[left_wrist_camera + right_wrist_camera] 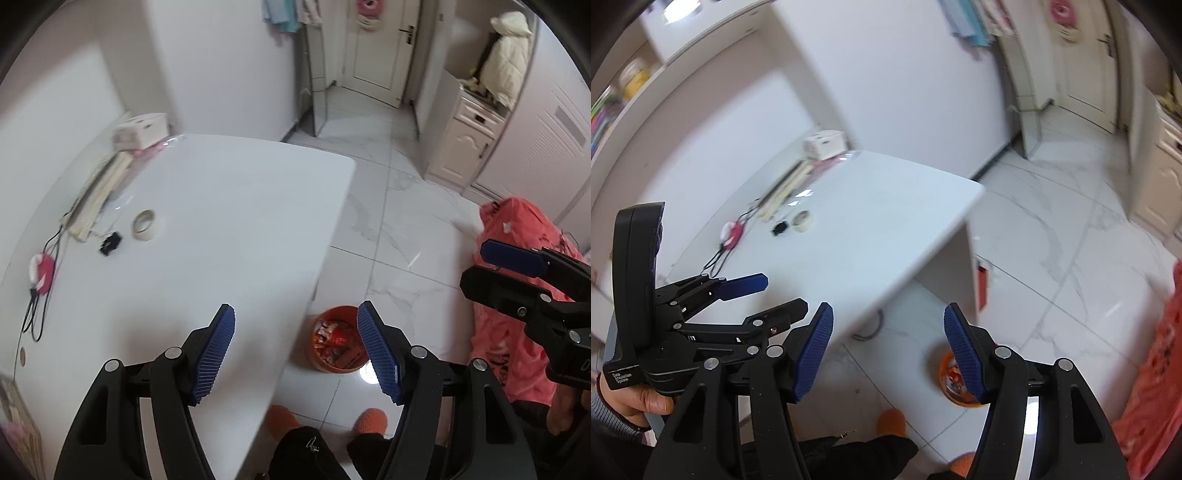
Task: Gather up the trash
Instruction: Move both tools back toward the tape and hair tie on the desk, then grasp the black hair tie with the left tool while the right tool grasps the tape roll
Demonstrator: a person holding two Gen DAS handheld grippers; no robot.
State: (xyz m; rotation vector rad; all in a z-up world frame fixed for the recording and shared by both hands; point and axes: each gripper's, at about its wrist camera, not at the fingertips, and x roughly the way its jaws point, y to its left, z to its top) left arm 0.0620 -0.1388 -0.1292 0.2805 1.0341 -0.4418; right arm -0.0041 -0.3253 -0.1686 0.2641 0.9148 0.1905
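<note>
An orange trash bin (338, 345) holding red and white wrappers stands on the floor beside the white table (221, 221); it also shows in the right wrist view (951, 380), partly behind a finger. My left gripper (295, 354) is open and empty, held above the table's near corner and the bin. My right gripper (888, 354) is open and empty, held high over the floor next to the table. The right gripper shows at the right edge of the left wrist view (524, 273). The left gripper shows at the left of the right wrist view (746, 291).
On the table's far left lie a tape roll (146, 225), a small black object (110, 242), a pink device with cables (42, 273), stacked papers (99, 195) and a box (140, 129). A red patterned cloth (517, 295) lies at right. Orange slippers (369, 421) are below.
</note>
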